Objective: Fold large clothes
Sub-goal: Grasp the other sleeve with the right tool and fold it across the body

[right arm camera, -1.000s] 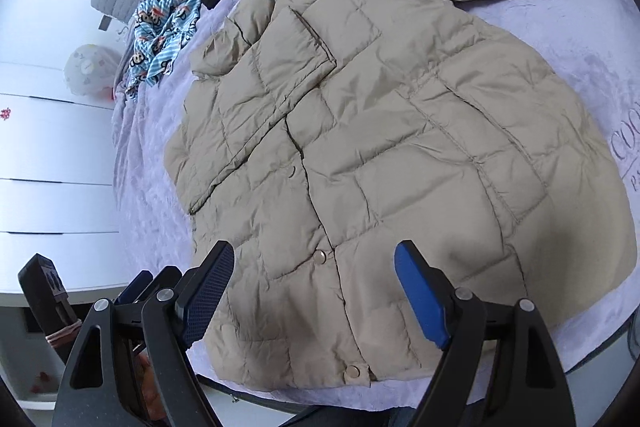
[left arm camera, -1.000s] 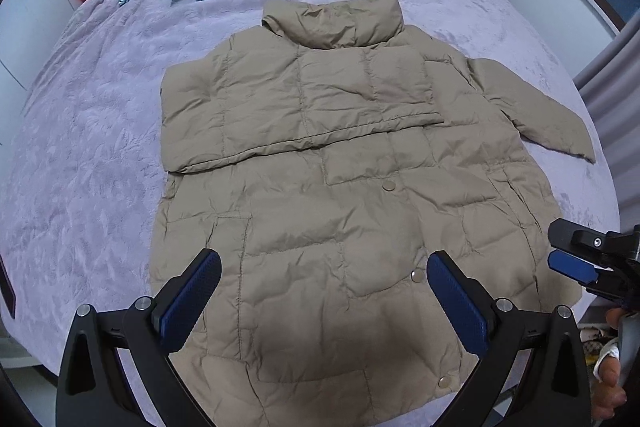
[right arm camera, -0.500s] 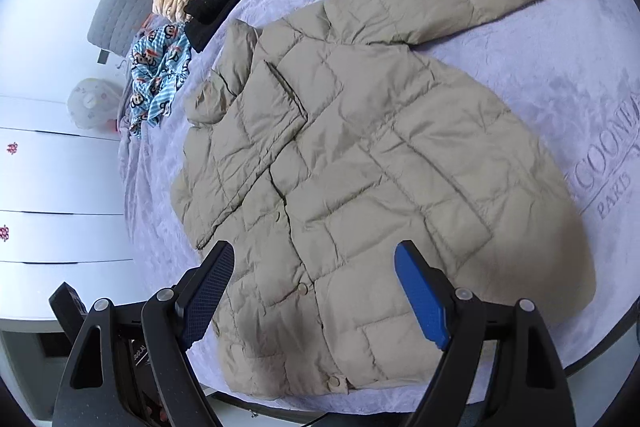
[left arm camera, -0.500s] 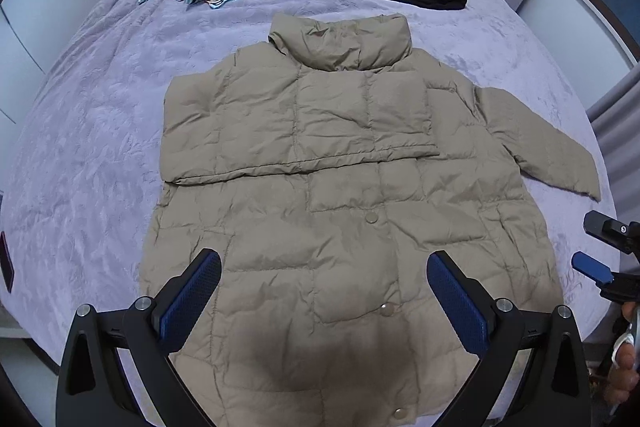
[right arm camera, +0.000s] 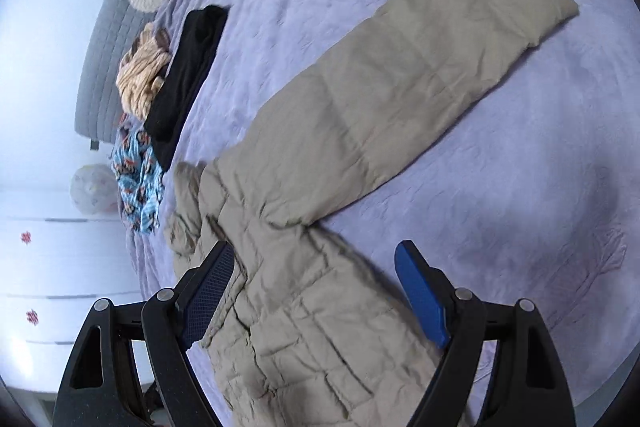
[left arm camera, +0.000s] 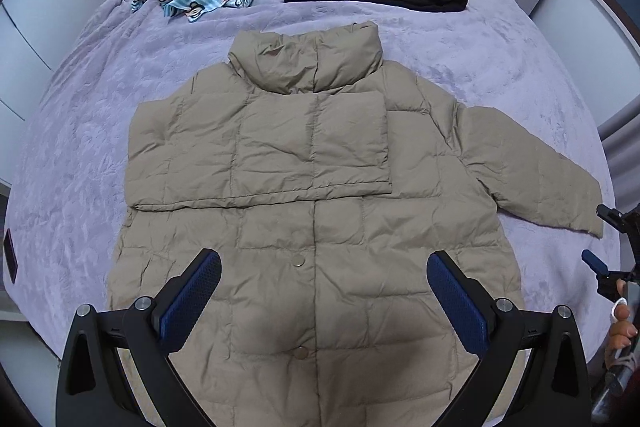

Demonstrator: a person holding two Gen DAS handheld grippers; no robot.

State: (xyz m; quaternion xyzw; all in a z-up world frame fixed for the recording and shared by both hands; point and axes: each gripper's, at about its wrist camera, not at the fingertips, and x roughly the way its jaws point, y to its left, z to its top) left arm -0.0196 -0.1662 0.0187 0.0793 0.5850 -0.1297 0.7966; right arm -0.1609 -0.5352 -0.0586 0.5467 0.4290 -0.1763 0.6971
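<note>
On the purple bed [left arm camera: 460, 59], both tongs gape empty: left gripper [left arm camera: 324, 301] above the jacket [left arm camera: 320, 227]; right gripper [right arm camera: 316, 297] should pinch the outstretched sleeve [right arm camera: 420, 67] near its cuff.

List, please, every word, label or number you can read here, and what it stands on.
No text is readable.
Embroidered mark on the purple bedspread: too faint to read.
Dark tag at the bedspread's edge: too blurred to read.
</note>
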